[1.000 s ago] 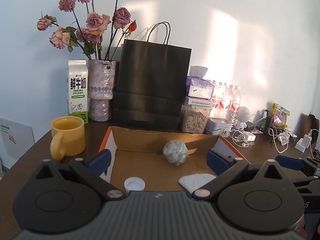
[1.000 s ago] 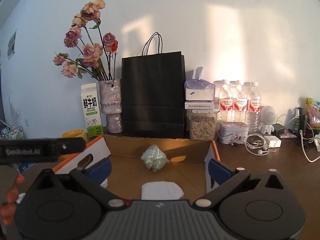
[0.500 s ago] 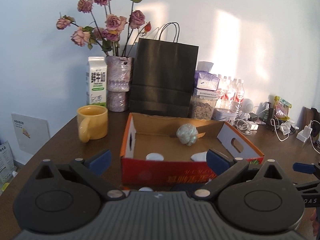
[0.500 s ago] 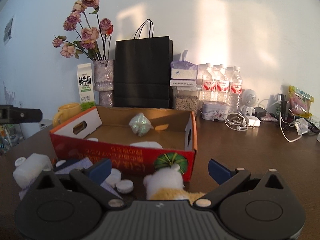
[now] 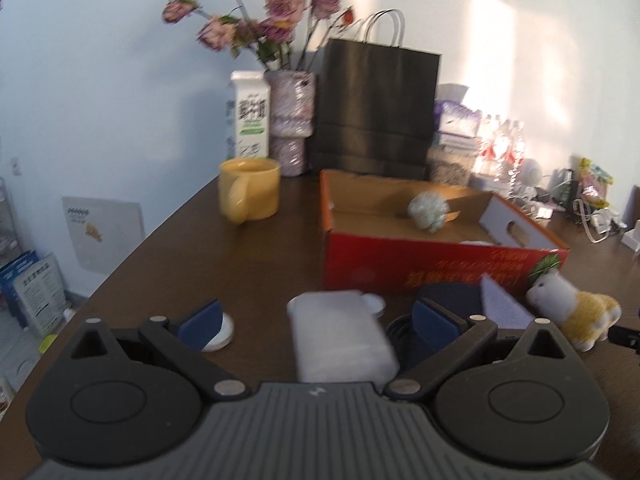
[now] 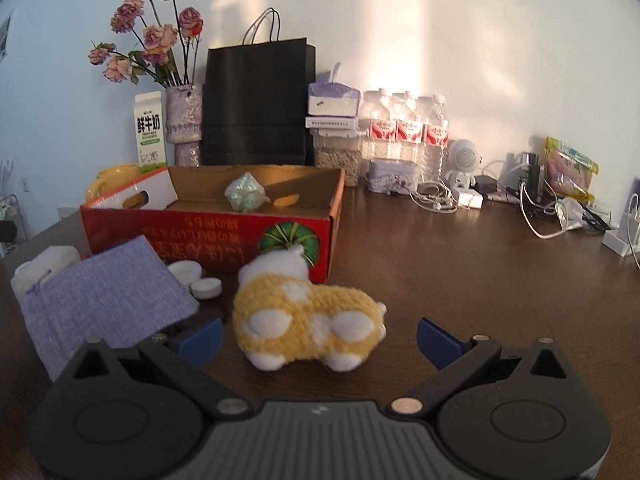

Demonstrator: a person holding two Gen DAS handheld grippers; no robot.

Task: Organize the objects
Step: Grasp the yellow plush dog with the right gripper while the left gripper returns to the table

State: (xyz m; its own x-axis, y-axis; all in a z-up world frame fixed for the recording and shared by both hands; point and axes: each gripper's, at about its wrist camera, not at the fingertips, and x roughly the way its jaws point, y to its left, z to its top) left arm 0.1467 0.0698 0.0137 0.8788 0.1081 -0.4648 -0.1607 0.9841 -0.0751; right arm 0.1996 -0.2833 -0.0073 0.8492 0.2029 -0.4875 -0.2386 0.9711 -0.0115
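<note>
You have pulled both grippers back from above the red cardboard box (image 6: 208,236), which a second ago filled both views from close; now its front wall stands ahead of you, with loose things on the dark wooden tabletop (image 6: 460,272) before it. This means, I think, one deposit is finished and you are choosing the next pick. Your right gripper (image 6: 319,334) is spread wide and holds nothing; the yellow and white plush animal (image 6: 308,320) lies between its fingers, near the box's front right corner, so it seems the next target. Your left gripper (image 5: 316,320) is also released and empty, with the white rectangular plastic bottle (image 5: 340,340) lying between its fingers, in front of the box. The crumpled iridescent ball (image 6: 245,192) already rests inside the box near its back wall. A purple woven cloth pouch (image 6: 100,304) and white round caps (image 6: 196,278) wait outside it.
</note>
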